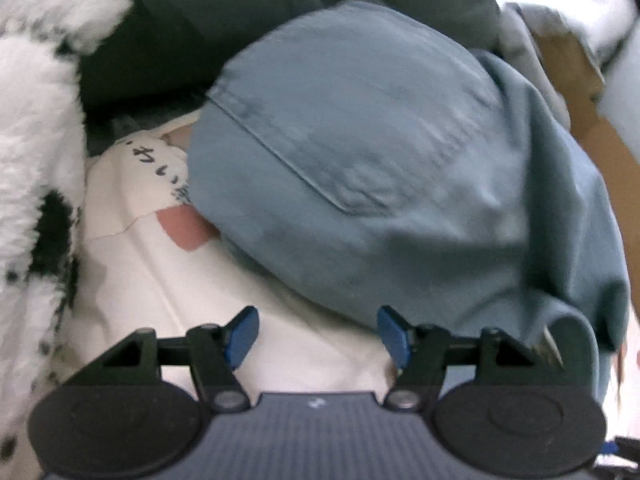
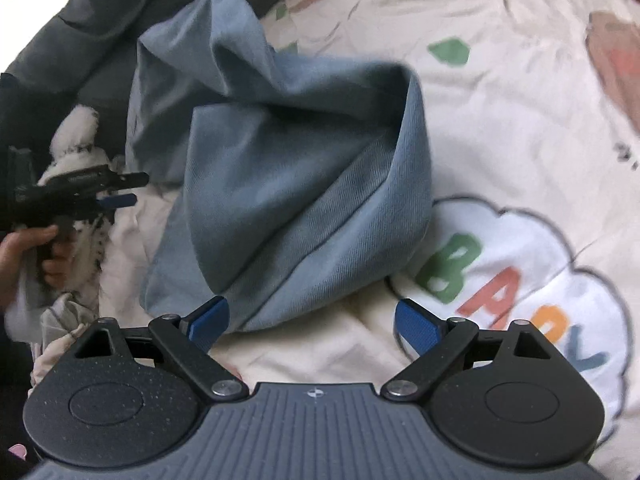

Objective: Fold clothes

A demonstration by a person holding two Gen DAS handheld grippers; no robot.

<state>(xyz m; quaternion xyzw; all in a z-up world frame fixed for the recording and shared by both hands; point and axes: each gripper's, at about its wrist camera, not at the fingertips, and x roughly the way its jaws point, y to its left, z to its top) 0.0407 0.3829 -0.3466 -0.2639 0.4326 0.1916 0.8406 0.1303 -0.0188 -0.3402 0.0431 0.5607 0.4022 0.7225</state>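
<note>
**Ahead of both grippers: a crumpled blue garment on the printed blanket**

Just beyond your right gripper (image 2: 310,326), the blue garment (image 2: 280,168) sits bunched in a loose heap on the cream blanket (image 2: 500,128), its lower edge lying between the spread blue fingertips (image 2: 208,320) without being pinched. The jaws stand wide apart and grasp nothing. To the right of this gripper, the blanket carries a cloud shape printed with coloured letters (image 2: 500,280).

Your left gripper (image 1: 318,334) is likewise released, jaws apart, empty, with the same garment (image 1: 380,168) mounded directly in front of it and slightly to its right. A fluffy white item with black spots (image 1: 36,160) lies to its left, and dark grey fabric (image 1: 240,20) lies beyond the garment. From the right wrist view, your left hand (image 2: 36,256) grips the left gripper's handle, off to the far left.
</note>
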